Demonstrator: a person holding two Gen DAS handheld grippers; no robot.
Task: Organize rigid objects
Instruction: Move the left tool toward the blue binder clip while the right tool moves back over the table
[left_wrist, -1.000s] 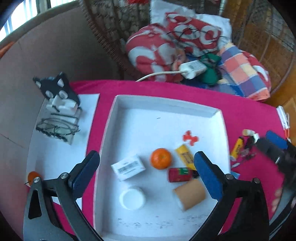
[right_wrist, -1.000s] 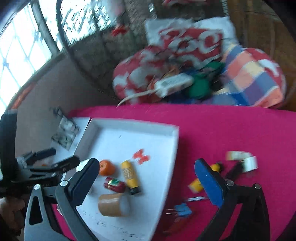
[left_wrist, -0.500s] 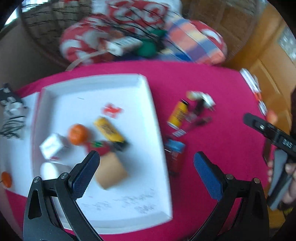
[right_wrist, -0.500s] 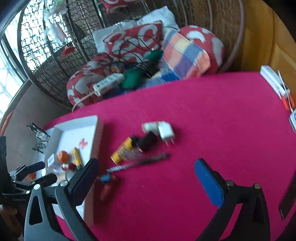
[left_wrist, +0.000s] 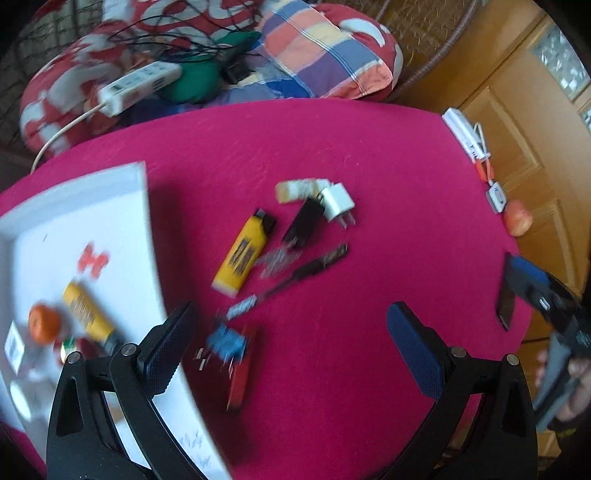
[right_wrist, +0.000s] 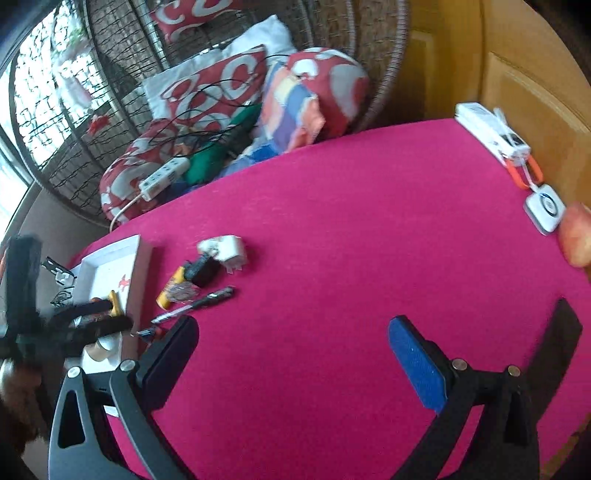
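Both grippers are spread wide with nothing held between the fingers. The left gripper (left_wrist: 291, 332) is hung over the pink tablecloth (left_wrist: 332, 155), its left finger over the near edge of the white tray (left_wrist: 146, 206), and a blurry blue and red thing (left_wrist: 231, 347) is seen just past it. Farther out a loose pile is laid on the cloth: a yellow lighter (left_wrist: 243, 254), a pen (left_wrist: 295, 275), a black plug (left_wrist: 304, 221) and a white charger (left_wrist: 338, 203), all close together. Inside the tray an orange (left_wrist: 44, 325), a yellow tube (left_wrist: 85, 314) and a small red clip (left_wrist: 92, 260) can be made out; the rest is too smeared to call. The right gripper (right_wrist: 293, 349) is parked over bare cloth well away from that pile, with a black flat thing (right_wrist: 557, 354) beside its right finger and an apple (right_wrist: 578, 240) at the table's far edge.
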